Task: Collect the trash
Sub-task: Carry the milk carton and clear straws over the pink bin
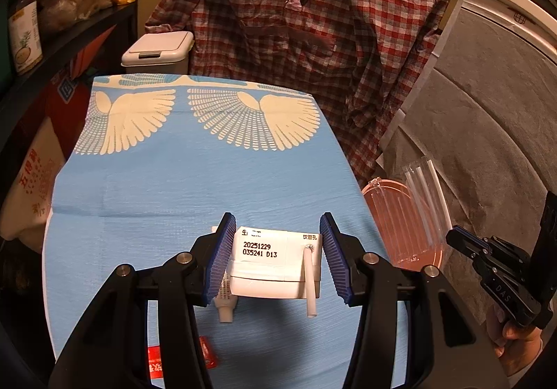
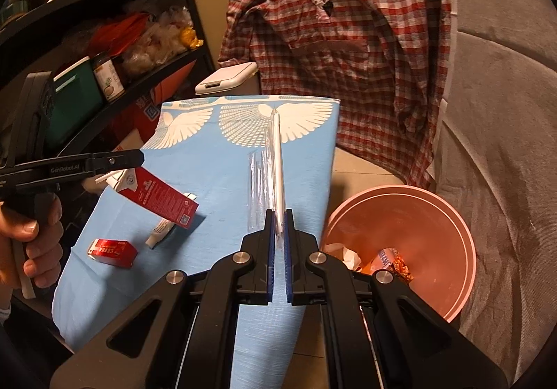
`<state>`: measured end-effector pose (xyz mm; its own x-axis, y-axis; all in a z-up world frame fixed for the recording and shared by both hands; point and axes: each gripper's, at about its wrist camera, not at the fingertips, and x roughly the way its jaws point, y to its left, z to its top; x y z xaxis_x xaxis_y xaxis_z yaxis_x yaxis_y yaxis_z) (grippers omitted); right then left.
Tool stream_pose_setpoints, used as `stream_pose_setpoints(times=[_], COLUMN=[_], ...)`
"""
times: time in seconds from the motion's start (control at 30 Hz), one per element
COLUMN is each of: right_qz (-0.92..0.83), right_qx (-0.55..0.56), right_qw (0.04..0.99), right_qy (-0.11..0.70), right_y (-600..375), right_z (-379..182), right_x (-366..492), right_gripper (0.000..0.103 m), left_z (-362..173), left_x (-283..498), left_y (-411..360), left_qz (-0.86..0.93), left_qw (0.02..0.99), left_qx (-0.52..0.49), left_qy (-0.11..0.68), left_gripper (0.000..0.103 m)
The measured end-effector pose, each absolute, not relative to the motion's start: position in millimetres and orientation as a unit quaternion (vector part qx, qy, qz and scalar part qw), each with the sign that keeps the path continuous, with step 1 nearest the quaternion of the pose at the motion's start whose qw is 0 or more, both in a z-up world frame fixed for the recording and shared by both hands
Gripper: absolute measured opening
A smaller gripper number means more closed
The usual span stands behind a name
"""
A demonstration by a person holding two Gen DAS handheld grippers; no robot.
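Plastic-sleeved straw (image 2: 278,173) pinched at its near end in right claw (image 2: 277,239), left of pink bin (image 2: 449,215); long free end may catch the rim. Left claw (image 1: 276,260) grips milk carton (image 1: 271,263) above counter (image 1: 174,187); shallow hold, could slip.

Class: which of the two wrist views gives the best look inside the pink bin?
The right wrist view: the pink bin opens toward the camera, with wrappers visible at its bottom. The left wrist view shows the pink bin only partly, nothing of its contents.
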<state>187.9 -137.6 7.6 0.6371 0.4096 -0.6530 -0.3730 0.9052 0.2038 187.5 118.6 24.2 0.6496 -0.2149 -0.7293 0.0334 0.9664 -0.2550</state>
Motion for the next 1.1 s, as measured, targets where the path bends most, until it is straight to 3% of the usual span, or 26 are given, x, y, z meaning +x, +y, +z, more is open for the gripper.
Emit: stream_pose_setpoints(times=[1.1], right_qz=[0.130], right_qx=[0.039], right_qw=[0.918], right_qy=[0.374], right_y=[-202.4], right_z=[14.1], right_x=[197.7], right_gripper=[0.005], left_z=[39.0], left_x=[204.6], left_y=[19.8], left_qz=[-0.124], left_qw=[0.901], left_qx=[-0.097], left_qy=[0.404], left_gripper=[0.050])
